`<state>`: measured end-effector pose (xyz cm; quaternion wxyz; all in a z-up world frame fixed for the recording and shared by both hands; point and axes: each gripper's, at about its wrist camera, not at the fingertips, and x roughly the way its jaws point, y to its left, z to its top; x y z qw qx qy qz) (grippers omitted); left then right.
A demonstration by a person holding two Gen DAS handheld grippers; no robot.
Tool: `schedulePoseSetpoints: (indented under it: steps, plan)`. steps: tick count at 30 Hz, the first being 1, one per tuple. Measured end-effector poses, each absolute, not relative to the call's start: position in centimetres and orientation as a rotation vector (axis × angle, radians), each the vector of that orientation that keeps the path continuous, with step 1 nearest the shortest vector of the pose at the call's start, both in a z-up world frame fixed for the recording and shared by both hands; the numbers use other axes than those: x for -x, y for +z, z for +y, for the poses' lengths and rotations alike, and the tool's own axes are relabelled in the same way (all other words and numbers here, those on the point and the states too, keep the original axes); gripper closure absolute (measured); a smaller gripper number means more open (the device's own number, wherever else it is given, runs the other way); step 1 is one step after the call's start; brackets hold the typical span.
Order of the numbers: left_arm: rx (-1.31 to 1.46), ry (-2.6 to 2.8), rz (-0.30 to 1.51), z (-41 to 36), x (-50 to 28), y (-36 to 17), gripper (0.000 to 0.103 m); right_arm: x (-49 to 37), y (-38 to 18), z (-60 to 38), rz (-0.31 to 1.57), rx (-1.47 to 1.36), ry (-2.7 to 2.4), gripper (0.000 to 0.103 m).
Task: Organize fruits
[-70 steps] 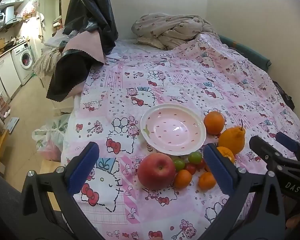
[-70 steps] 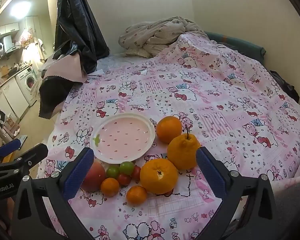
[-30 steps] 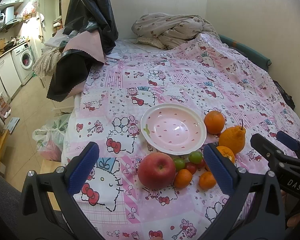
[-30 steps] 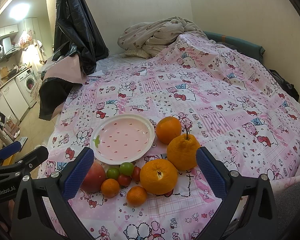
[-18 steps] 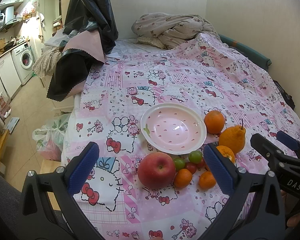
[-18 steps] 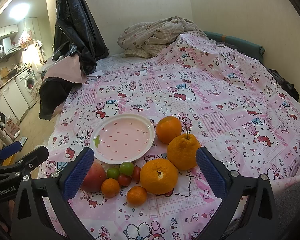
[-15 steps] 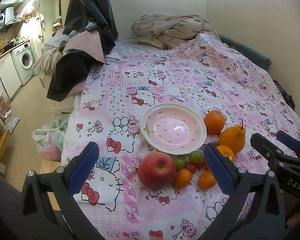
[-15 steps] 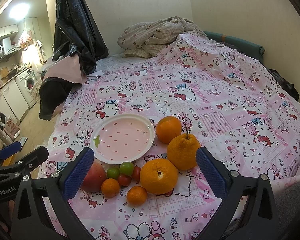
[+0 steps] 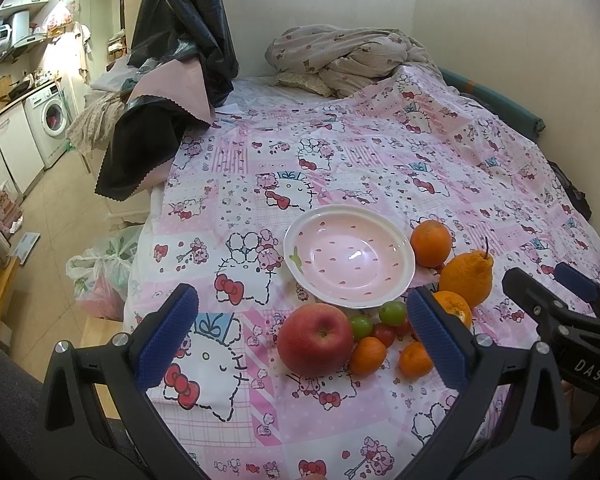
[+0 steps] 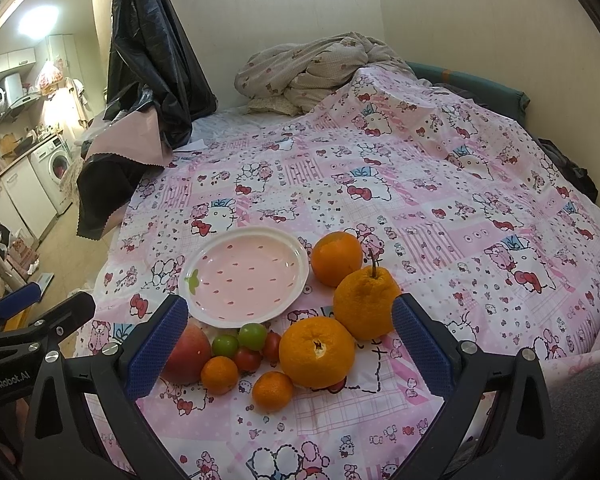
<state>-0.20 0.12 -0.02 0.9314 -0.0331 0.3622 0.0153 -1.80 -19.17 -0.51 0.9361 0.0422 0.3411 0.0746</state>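
Presently on the bed, atop the pink cartoon-cat sheet:

1. Pink strawberry-print bowl, holding nothing.
2. Round orange, just beside the bowl at its 3 o'clock.
3. Knobbed, stemmed orange citrus, at 5 o'clock of the round orange, touching or nearly so.
4. Large orange, at 7 o'clock of the knobbed one, close against it.
5. Red apple, at 6 o'clock of the bowl.
6. Two green tomatoes and two red cherry tomatoes, bunched between apple and large orange.
7. Two small mandarins, nearest me, at 6 o'clock of the tomatoes.

My left tool: jaws spread wide, gripping nothing, framing the apple. My right tool: jaws likewise wide, gripping nothing, framing the fruit cluster.
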Motion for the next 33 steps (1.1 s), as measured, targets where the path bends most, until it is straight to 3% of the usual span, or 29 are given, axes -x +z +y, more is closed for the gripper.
schedulePoseSetpoints:
  steps: [21,33]
  plan:
    - [0.050,0.025,0.758,-0.2,-0.1,0.1,0.000,1.6,-0.7,-19.2,0.710,-0.092,0.152,0.000]
    - [0.080,-0.012,0.904,0.5,-3.4,1.1,0.000,-1.3,0.8,-22.7,0.836,-0.258,0.170,0.000]
